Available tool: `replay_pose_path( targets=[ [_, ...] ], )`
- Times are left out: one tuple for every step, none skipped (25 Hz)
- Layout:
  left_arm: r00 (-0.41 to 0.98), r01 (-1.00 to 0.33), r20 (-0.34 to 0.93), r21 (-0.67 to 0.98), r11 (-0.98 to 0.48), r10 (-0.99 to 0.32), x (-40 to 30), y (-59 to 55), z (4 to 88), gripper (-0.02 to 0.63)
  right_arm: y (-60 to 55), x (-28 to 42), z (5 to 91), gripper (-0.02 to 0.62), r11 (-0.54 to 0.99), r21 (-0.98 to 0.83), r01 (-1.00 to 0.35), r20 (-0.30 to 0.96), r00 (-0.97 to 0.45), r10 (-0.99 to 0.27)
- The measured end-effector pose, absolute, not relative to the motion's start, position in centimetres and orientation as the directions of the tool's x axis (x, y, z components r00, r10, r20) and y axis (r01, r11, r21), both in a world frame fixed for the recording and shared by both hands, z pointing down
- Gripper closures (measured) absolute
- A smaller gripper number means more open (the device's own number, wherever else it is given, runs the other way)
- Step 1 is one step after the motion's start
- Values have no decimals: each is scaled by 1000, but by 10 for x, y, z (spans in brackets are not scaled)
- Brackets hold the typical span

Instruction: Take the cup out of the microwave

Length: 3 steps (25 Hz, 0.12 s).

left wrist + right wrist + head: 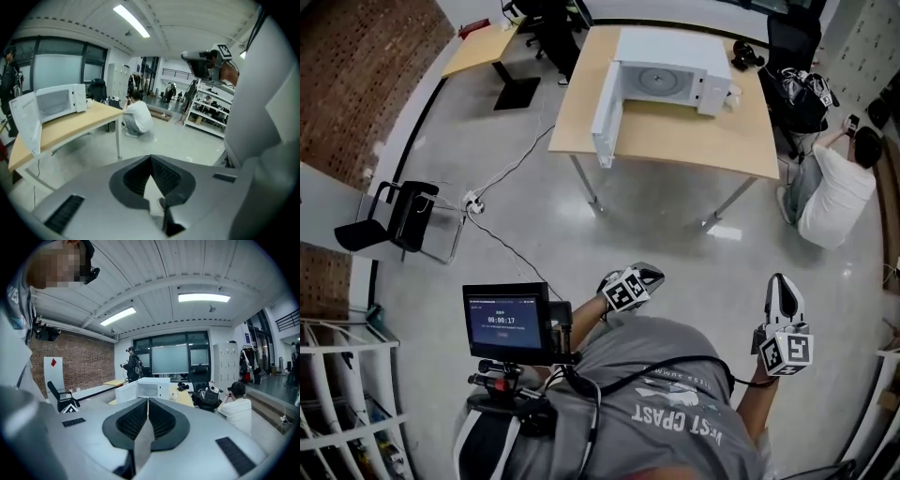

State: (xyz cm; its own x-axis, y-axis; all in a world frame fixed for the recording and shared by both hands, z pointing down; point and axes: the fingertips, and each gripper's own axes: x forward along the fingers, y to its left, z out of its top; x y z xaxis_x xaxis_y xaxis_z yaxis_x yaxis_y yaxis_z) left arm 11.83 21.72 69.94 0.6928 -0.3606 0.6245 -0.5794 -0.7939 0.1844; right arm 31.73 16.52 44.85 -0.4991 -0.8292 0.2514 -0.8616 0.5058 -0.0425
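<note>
Microwave (675,47) on the wooden table (675,141), door (607,111) swung open, turntable visible inside. We see a small white cup (733,95) on the tabletop, just beside the microwave's control-panel side and outside the chamber. Left gripper (151,158): jaws pressed together, nothing between them. Right gripper (148,401): jaws together too, nothing held. In the head view both sit low by our torso, well apart from the table. A person (836,187) crouches on the floor past the table's right end.
</note>
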Motion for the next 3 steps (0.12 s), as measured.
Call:
replay_pose_path(
  targets=[
    [670,-593,656,192,-782,-347,120,224,720,563,170,329,453,575,497,-47,-866,257,-492,-832],
    [647,-610,685,201,-767,-335,120,230,740,563,175,340,458,575,490,-51,-870,261,-485,-835],
    [624,-627,711,210,-750,-323,120,237,760,563,180,351,462,575,482,-55,-875,264,-478,-838]
  ],
)
